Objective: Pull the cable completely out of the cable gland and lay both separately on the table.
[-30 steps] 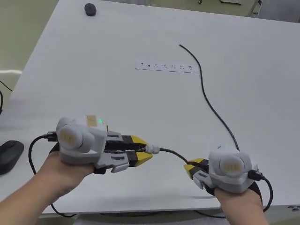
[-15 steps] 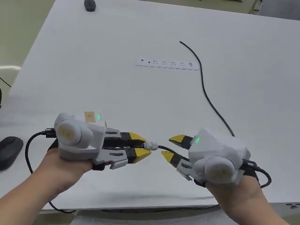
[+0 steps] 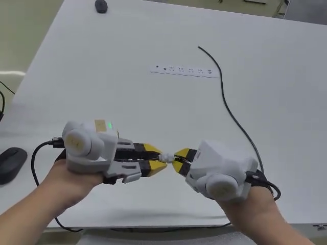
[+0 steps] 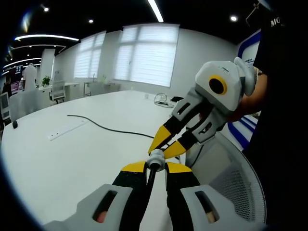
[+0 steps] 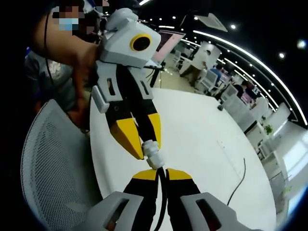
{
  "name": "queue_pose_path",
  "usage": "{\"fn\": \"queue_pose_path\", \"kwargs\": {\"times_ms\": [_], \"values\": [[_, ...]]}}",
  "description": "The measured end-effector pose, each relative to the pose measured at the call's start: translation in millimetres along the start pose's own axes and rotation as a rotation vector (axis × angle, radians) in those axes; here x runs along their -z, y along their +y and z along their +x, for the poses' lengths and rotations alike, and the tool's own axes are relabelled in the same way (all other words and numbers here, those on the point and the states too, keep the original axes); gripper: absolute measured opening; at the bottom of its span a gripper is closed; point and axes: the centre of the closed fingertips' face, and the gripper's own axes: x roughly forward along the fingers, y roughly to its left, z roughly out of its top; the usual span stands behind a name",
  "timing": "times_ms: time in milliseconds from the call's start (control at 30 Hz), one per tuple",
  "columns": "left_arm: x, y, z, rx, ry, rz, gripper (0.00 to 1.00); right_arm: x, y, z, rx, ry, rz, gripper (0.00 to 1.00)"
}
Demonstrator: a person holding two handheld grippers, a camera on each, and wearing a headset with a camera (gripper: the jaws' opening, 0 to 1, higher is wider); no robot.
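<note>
Item: cable gland [image 3: 165, 158], small, white, held in the air over the near edge of the white table [image 3: 102, 76], between two grippers whose tips meet nose to nose. Left gripper [image 3: 159, 160]: yellow-tipped jaws nearly together, clamped on the gland at their very tips; in the left gripper view the gland sits squarely between the two pads. Right gripper [image 3: 177, 160]: jaws drawn in to a narrow gap, closed on the black cable [image 3: 232, 117] just beside the gland; in the right gripper view the cable lies between its pads and enters the gland directly ahead. Cable: not out of the gland; from the right gripper it runs along the tabletop away from the person, and its free end lies just past the right end of the power strip [image 3: 180, 70]. Power strip: white, flat on the table, well apart from the grippers. Dark mouse [image 3: 100, 6]: at the table's far edge.
</note>
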Motion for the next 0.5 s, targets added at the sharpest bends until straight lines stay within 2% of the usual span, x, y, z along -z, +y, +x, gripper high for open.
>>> {"fn": "queue_pose_path", "kwargs": {"times_ms": [67, 267, 400, 500], "values": [[-1.3, 0.1, 0.0, -0.002, -0.002, 0.002, 0.15, 0.8, -2.4, -1.4, 0.011, -0.012, 0.033, 0.0], [-4.0, 1.8, -1.6, -0.013, -0.002, 0.01, 0.15, 17.7, -12.8, -7.1, 0.037, 0.0, 0.113, 0.0], [-3.3, 1.5, -1.7, -0.016, 0.004, 0.017, 0.15, 31.9, -18.0, -9.7, 0.052, 0.002, 0.244, 0.0], [-2.5, 1.9, -1.3, -0.021, 0.008, 0.019, 0.15, 41.9, -17.7, -8.6, 0.041, -0.004, 0.358, 0.0]]}}
